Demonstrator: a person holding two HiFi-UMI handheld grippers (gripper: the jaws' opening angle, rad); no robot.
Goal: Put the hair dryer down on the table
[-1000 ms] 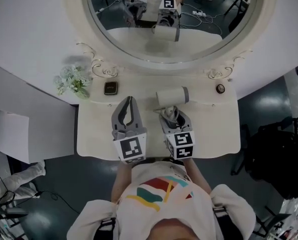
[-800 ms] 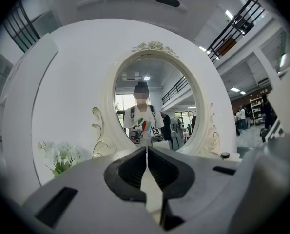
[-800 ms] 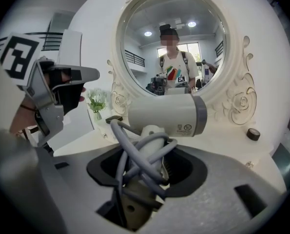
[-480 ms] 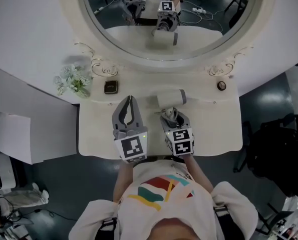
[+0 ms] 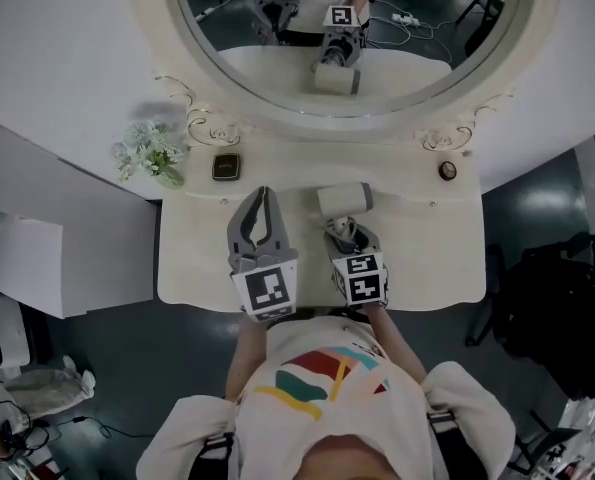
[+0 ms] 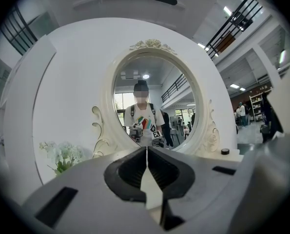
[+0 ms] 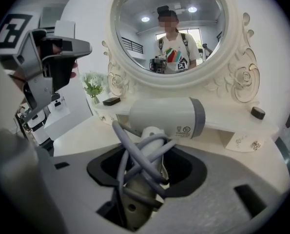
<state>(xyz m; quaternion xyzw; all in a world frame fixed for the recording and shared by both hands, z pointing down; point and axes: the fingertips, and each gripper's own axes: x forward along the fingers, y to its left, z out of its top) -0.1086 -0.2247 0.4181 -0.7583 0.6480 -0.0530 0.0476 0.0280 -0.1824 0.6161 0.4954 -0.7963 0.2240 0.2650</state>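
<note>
Cream dressing surface (image 5: 417,258), scalloped edge, set below an oval mirror. Nearest: left claw (image 5: 264,200), pressed together, nothing in it, held level over the surface. Just beside it: right claw (image 5: 345,230), tilted downward, pinching the handle of the hair dryer (image 5: 344,199), with the grey cord (image 7: 135,155) wound round that handle. Change noted: right claw and dryer sit lower than a second ago, barrel closer to the surface; contact cannot be told. Judged: lowering under way, release not yet made. Writing: small label (image 7: 184,129) on the barrel beside its grey end band, print too small to read. Back ledge: dark box (image 5: 225,166), flowers (image 5: 149,154). Farthest: mirror (image 5: 397,88).
</note>
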